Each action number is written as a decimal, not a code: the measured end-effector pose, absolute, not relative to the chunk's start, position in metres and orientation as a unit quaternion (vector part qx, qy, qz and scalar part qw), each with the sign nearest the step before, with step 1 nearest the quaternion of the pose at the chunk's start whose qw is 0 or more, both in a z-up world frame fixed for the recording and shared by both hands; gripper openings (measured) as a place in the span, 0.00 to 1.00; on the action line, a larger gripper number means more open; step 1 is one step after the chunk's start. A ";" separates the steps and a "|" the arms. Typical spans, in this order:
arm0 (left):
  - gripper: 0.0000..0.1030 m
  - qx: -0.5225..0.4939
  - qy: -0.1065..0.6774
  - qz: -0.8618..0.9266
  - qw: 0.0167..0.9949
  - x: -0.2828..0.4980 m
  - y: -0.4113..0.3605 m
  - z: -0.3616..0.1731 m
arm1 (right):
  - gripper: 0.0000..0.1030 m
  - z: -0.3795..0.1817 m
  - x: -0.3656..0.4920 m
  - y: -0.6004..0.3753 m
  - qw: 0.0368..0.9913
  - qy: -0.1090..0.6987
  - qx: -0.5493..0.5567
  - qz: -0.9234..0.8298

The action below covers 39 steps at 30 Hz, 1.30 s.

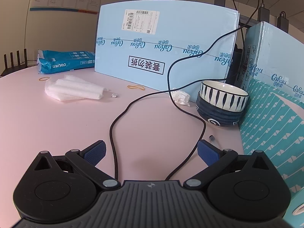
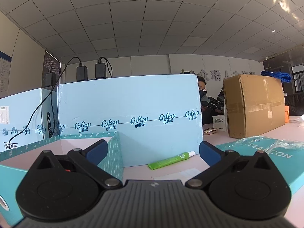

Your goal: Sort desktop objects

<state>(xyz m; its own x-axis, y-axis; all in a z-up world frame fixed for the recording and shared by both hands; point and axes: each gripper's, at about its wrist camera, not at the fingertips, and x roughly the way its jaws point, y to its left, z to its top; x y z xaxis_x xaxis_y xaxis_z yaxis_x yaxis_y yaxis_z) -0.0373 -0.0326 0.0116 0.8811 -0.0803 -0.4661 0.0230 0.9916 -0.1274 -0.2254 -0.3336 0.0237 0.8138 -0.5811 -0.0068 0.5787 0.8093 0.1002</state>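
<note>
Over the smooth pink tabletop (image 1: 47, 123), each ribbed black hand-held gripper, left (image 1: 151, 151) and right (image 2: 153, 151), gapes empty.

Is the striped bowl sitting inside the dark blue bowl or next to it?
Inside: the striped bowl is nested upright in the dark blue bowl, its rim showing above.

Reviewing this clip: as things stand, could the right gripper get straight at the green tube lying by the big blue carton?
Probably yes. The right gripper is open and the green tube lies on bare table just ahead between its fingers, with nothing on top of it. The light blue carton stands close behind, which may limit how far forward it can go.
</note>
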 end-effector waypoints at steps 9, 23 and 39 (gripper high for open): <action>1.00 -0.065 0.242 -0.024 0.968 -0.038 -0.031 0.011 | 1.00 0.022 -0.225 -0.349 0.940 0.003 0.092 -0.329; 1.00 -0.074 0.243 -0.027 0.967 -0.038 -0.027 0.011 | 1.00 0.017 -0.225 -0.373 0.920 0.024 0.160 -0.358; 1.00 -0.083 0.246 -0.031 0.965 -0.037 -0.025 0.010 | 1.00 0.013 -0.231 -0.391 0.904 0.041 0.181 -0.386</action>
<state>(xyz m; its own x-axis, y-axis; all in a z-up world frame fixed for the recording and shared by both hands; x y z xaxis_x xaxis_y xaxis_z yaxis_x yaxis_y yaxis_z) -0.0370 -0.0251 0.0101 0.8770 -0.1015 -0.4697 0.0198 0.9842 -0.1757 -0.2307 -0.3908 0.0134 0.6981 -0.6834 -0.2137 0.7129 0.6360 0.2953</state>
